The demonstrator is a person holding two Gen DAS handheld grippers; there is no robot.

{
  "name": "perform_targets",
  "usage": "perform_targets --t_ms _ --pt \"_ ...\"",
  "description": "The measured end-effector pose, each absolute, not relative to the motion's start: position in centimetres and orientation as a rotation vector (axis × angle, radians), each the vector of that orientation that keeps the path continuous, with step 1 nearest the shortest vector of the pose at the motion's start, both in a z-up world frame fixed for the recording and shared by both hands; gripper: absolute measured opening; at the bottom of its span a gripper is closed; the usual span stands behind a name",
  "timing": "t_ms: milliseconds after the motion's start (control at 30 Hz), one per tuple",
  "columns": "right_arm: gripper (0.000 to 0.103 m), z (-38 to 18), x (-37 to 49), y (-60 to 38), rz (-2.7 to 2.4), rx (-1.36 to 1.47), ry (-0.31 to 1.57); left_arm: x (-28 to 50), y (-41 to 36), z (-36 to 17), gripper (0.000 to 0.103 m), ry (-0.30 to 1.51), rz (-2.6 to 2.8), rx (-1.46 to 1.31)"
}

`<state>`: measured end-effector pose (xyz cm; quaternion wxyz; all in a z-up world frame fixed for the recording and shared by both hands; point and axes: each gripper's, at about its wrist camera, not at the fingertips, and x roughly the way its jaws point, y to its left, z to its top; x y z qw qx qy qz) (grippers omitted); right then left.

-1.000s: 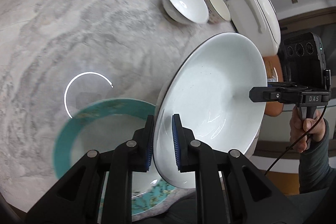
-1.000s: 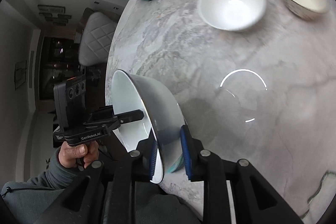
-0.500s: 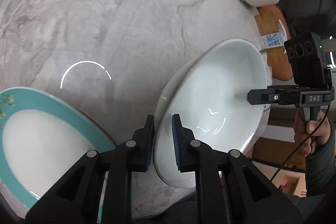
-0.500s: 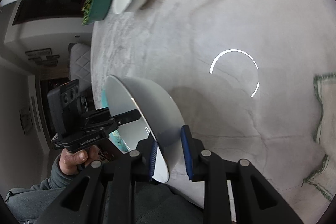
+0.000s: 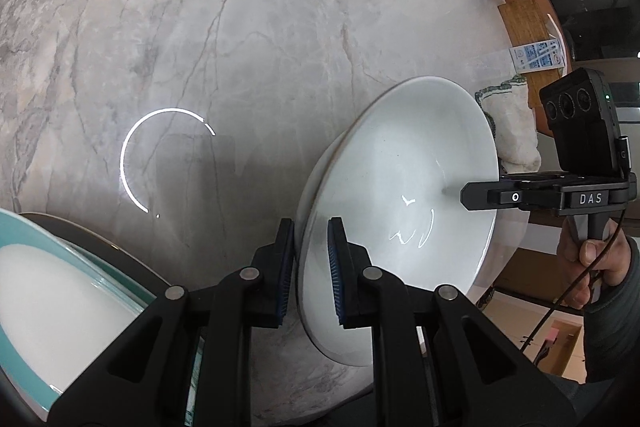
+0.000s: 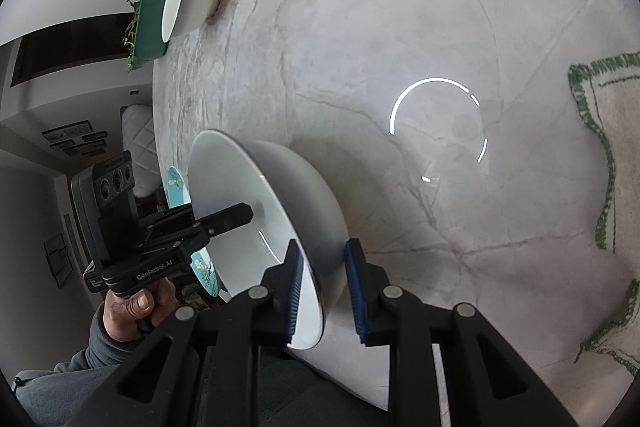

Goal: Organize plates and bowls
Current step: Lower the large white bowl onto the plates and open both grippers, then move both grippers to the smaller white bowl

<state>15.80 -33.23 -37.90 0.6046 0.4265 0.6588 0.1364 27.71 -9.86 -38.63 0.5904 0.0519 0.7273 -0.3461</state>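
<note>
The white bowl (image 5: pixel 400 203), wide, shallow and glossy, hangs tilted on edge over the near rim of the counter (image 5: pixel 240 47), which is pale grey marble with darker veins. The left tool (image 5: pixel 310 259) clamps the bowl's rim between its blue ribbed pads, and the right tool (image 6: pixel 322 275) pinches the opposite rim the same way; in the right wrist view the bowl (image 6: pixel 256 195) shows its smooth grey-shadowed underside. Compared with a second ago, the bowl sits lower and closer to the marble, and the teal-rimmed plate (image 5: pixel 52 291) has slid to the lower left of the left wrist view. That plate is cut off by the frame, and part of it hides behind the left tool's arms. Whether the bowl's foot touches the counter cannot be told. A green-edged cloth (image 6: pixel 608 187) lies at the right, partly out of frame.
</note>
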Motion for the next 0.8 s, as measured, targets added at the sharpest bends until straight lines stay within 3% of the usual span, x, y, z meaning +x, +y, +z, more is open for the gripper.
perform_targets --t_ms 200,267,300,333,467,633,733,800 --pt "0.029 -37.8 15.4 -33.9 0.312 1.008 1.503 28.9 -10.5 -39.5 0.025 1.698 -0.803 0.047" --pt "0.049 -37.5 15.3 -34.0 0.316 1.029 1.486 29.1 -10.2 -39.0 0.043 1.691 -0.821 0.013" --pt "0.070 -37.2 15.1 -34.3 0.317 1.033 1.468 29.1 -10.2 -38.4 0.050 1.677 -0.833 -0.002" --pt "0.086 -36.7 15.1 -34.5 0.319 1.035 1.449 29.1 -9.7 -37.6 0.065 1.662 -0.839 -0.007" --pt "0.101 -33.8 14.6 -36.1 0.314 1.036 1.360 29.4 -8.5 -33.8 0.077 1.619 -0.868 -0.085" --pt "0.103 -28.7 15.9 -37.9 0.281 1.017 1.186 33.0 -6.0 -29.1 0.080 1.555 -0.865 -0.193" --pt "0.103 -25.0 18.5 -36.7 0.320 0.929 1.085 37.7 -4.3 -26.2 0.093 1.449 -0.840 -0.235" --pt "0.103 -23.0 20.8 -35.2 0.345 0.858 1.043 40.8 -3.6 -25.0 0.094 1.383 -0.796 -0.206"
